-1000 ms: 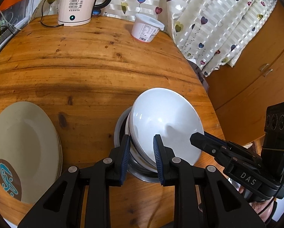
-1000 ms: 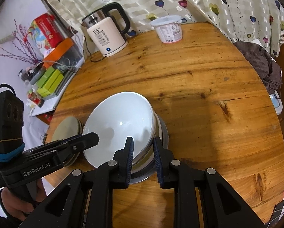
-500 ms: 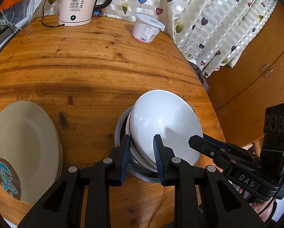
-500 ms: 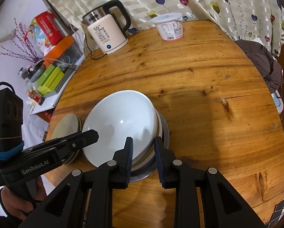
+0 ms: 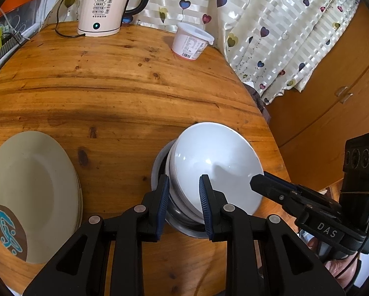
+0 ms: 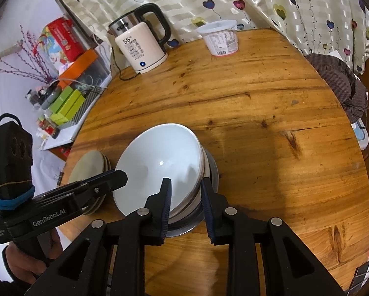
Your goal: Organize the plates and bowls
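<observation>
Left wrist: bowl stack (image 5: 216, 162) near table (image 5: 125, 93) edge

White bowl (image 5: 216, 162), beige plate (image 5: 29, 190), cream curtain (image 5: 270, 24) patterned with coloured hearts.

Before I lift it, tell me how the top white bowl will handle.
The top white bowl looks glazed and glossy, so probably slippery and breakable. It sits tilted in the stack over the metal bowl, so it may slide or rock.

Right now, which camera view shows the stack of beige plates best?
The left wrist view: the stack of beige plates fills the lower left, top face and brown-and-blue mark visible. In the right wrist view the stack is small, half hidden behind the left gripper.
</observation>
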